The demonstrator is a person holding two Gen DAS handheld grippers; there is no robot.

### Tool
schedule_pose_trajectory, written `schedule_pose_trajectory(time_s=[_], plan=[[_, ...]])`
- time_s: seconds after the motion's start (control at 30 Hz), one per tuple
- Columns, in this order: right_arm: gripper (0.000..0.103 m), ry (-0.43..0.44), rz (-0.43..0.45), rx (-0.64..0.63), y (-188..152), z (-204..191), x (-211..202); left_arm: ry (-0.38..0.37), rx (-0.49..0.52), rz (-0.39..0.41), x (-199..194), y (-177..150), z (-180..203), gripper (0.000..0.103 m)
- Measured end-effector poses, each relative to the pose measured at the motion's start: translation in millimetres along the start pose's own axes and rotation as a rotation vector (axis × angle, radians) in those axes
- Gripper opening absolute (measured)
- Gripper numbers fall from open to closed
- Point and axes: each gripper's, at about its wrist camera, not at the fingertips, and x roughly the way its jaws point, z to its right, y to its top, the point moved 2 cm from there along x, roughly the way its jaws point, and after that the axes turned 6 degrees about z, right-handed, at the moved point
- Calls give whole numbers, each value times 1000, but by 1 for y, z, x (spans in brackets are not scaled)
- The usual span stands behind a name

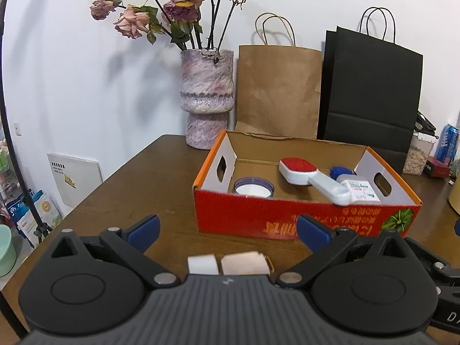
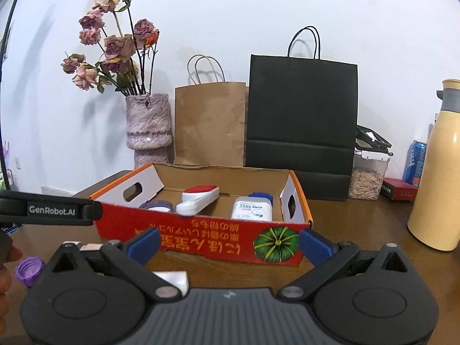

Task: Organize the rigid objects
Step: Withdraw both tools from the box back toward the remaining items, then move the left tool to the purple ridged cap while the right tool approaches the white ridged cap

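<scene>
A red and orange cardboard box (image 1: 253, 215) (image 2: 201, 235) stands on the brown table. It holds a white lint brush with a red pad (image 1: 310, 175) (image 2: 198, 198), a white bottle with a blue cap (image 1: 356, 187) (image 2: 254, 205) and a purple-rimmed round jar (image 1: 253, 188) (image 2: 156, 205). My left gripper (image 1: 227, 231) is open, in front of the box. Below it lie a white block (image 1: 202, 264) and a pale pink block (image 1: 244, 263). My right gripper (image 2: 228, 243) is open before the box front. A purple cap (image 2: 28, 270) and a white block (image 2: 172, 279) lie at lower left.
A marbled vase of dried roses (image 1: 205, 97) (image 2: 149, 126), a brown paper bag (image 1: 277, 89) and a black paper bag (image 1: 371, 86) stand behind the box. A yellow flask (image 2: 440, 172), a blue can (image 2: 414, 161) and a seed container (image 2: 368, 175) are at right. A hand (image 2: 7, 270) shows at the left edge.
</scene>
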Motion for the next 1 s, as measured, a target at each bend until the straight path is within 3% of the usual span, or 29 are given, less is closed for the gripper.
schedule_pose_trajectory(time_s=[1.0], plan=[[103,32,-77,-24,-42,-20,-81,26,15,-88,-69,-60,-39,103]])
